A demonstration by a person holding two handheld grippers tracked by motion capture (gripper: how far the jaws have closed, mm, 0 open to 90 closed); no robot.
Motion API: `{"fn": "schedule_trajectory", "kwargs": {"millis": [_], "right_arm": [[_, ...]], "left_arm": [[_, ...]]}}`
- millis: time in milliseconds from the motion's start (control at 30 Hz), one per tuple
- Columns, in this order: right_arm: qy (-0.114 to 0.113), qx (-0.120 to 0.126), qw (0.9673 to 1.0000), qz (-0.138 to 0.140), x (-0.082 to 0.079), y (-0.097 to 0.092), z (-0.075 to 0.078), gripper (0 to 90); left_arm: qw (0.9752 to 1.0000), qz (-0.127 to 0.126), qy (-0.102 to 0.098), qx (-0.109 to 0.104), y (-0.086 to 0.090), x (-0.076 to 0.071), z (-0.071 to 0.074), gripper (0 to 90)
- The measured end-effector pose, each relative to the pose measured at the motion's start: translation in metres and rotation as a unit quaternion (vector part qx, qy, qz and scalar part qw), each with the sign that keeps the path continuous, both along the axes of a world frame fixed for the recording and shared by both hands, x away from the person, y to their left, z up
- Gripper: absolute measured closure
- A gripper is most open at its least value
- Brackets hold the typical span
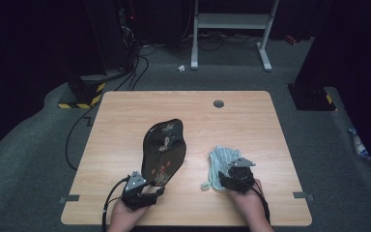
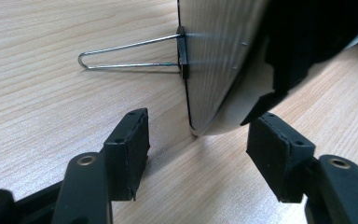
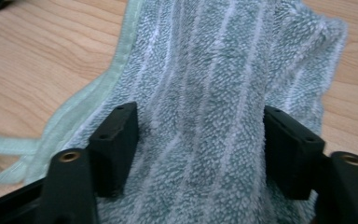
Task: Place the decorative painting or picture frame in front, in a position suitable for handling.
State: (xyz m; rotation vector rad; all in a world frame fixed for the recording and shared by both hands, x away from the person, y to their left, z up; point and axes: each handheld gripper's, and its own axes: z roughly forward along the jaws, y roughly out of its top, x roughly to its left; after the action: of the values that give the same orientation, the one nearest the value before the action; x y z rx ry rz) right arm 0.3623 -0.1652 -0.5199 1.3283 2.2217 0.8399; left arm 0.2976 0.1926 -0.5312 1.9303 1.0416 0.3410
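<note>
A black plate (image 1: 163,152) with a painted picture on it stands up on its edge near the middle of the wooden table (image 1: 125,116). It leans a little. The left gripper view shows its pale back (image 2: 214,60), and a thin wire stand (image 2: 130,56) clipped to its edge lies out flat on the wood. The plate's bottom edge touches the table.

The left gripper (image 1: 142,191) sits at the bottom of the plate, close to the person's side of the table. In the left gripper view, its two black jaws stand apart, one on each side of the plate's bottom edge. The pads do not press on the plate, so the gripper (image 2: 198,149) is let go.

A little to the right of the plate lies a small striped towel (image 1: 220,164). It is soft, blue-grey and white, with a pale green edge. It lies flat on the table, apart from the plate.

The right gripper (image 1: 236,176) rests over the near end of the towel. In the right gripper view, the towel (image 3: 214,93) lies between and under its jaws. The jaws stand wide and do not pinch the cloth, so this gripper (image 3: 200,144) is let go too.
</note>
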Motion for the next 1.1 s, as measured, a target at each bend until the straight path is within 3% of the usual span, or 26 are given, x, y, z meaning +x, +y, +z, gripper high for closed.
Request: {"fn": "schedule_trajectory", "kwargs": {"millis": [133,333,567,900,1100], "right_arm": [[-0.007,-0.003,0.9999,0.011,-0.002,0.0,0.001,53.0],[-0.021,-0.011,0.9993,0.031,-0.005,-0.001,0.001,67.0],[-0.036,-0.003,0.9987,0.037,-0.007,-0.004,0.001,70.7],[-0.08,0.009,0.9954,0.052,-0.017,-0.009,0.012,70.8],[-0.105,0.021,0.9923,0.063,-0.024,-0.01,0.021,70.2]], "left_arm": [[1.0,-0.002,0.001,-0.001,0.0,0.0,0.0,39.1],[1.0,-0.004,0.001,-0.002,0.0,0.0,0.0,39.6],[1.0,-0.006,0.002,-0.004,0.0,0.0,0.0,39.8],[1.0,-0.007,0.0,-0.003,0.0,0.0,0.0,40.6],[0.9999,-0.006,-0.016,-0.003,0.0,-0.003,0.001,42.5]]}}
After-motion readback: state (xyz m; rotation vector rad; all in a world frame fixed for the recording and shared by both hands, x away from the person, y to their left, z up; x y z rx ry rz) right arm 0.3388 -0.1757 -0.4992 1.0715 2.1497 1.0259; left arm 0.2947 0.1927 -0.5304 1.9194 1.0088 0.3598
